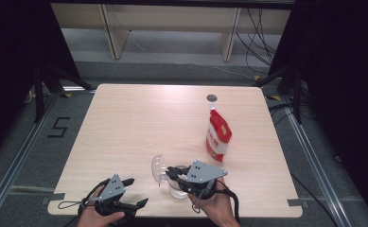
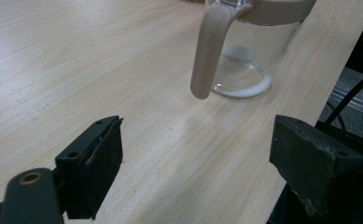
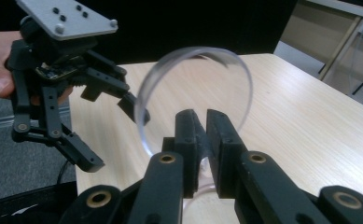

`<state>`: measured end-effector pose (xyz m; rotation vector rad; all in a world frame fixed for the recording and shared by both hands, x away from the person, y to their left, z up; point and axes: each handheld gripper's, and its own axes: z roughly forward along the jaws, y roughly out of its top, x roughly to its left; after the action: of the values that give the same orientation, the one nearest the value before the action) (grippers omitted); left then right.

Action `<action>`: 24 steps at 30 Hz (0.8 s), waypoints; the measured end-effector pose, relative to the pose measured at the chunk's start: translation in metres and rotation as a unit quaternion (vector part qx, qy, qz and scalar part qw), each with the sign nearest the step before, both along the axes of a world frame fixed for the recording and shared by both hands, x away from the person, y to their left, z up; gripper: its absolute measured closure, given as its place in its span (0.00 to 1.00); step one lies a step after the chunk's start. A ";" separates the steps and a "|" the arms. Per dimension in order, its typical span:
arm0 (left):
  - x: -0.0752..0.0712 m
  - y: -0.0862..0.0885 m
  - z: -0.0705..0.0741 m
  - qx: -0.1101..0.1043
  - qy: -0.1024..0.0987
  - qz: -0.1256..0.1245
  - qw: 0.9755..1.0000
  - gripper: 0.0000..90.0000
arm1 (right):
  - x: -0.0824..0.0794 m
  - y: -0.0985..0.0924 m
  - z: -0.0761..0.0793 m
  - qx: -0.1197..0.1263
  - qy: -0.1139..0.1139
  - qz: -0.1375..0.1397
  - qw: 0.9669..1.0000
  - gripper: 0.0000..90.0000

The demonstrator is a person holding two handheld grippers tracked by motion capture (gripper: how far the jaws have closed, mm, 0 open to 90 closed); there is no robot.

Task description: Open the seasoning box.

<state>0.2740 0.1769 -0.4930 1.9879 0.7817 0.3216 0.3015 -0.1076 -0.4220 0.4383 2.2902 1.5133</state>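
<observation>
Near the table's front edge, the left gripper [image 1: 135, 191] is waiting with jaws wide and empty, while beside it the right gripper [image 3: 202, 140] is pinching the clear lid [image 3: 195, 100], swung open over the jug [image 2: 244, 56]; keeping that pinch steady should prevent slipping.

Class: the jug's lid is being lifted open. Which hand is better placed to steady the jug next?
Left. Its gripper is open and free beside the jug, while the right gripper grips the clear lid.
</observation>
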 end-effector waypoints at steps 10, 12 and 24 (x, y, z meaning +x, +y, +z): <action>-0.002 -0.002 0.002 0.006 -0.017 -0.011 1.000 0.20 | 0.008 -0.021 -0.004 0.010 0.003 -0.043 0.999 0.83; -0.001 -0.001 0.003 0.020 -0.018 -0.017 0.999 0.19 | 0.009 -0.027 -0.004 0.012 0.007 -0.046 0.999 0.79; -0.002 0.000 0.005 -0.008 -0.004 -0.011 1.000 0.18 | 0.012 -0.053 -0.005 0.028 0.001 -0.092 0.995 0.53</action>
<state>0.2721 0.1766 -0.4882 1.9772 0.7550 0.3095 0.3139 -0.1610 -0.4275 0.6479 2.1465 1.4879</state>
